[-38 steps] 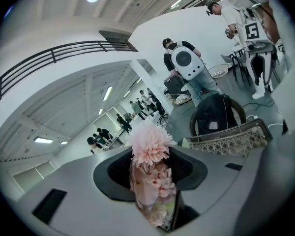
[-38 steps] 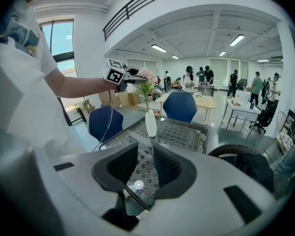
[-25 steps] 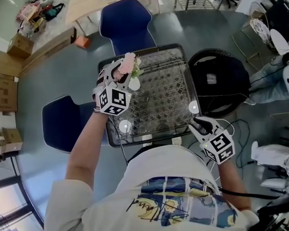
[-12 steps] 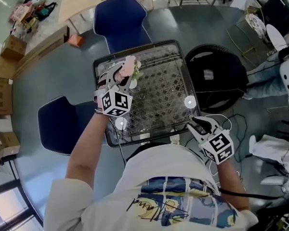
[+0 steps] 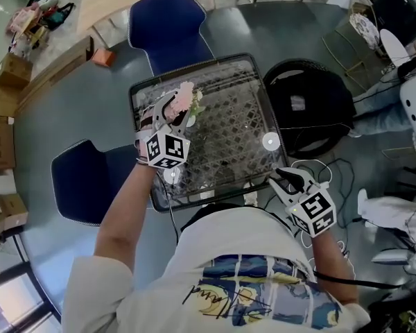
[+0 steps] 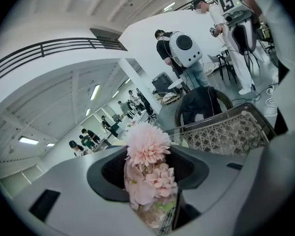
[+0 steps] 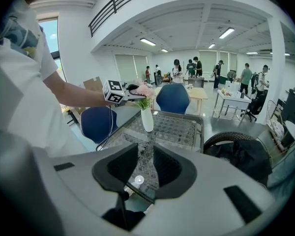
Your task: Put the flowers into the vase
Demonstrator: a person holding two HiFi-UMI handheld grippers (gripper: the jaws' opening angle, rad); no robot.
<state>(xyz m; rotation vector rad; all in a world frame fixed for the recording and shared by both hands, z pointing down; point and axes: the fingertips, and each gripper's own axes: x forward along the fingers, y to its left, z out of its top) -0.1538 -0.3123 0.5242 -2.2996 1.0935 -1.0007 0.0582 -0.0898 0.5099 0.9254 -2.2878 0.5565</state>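
Left tool point(image 5: 169, 111) grips the pink flowers point(image 6: 148, 163). Its jaws have just eased apart a little, with the blooms between the pads. The bunch hangs directly over the white vase point(image 7: 147, 120), green leaves at its mouth; whether the stems are inside cannot be told. The vase stands upright on the glass counter point(image 5: 229, 144), toward its far left part. Right tool point(image 5: 283, 180) sits at the counter's near right corner, well apart from the vase, jaws apart with nothing between them. A blue chair point(image 5: 168, 19) stands beyond the counter.
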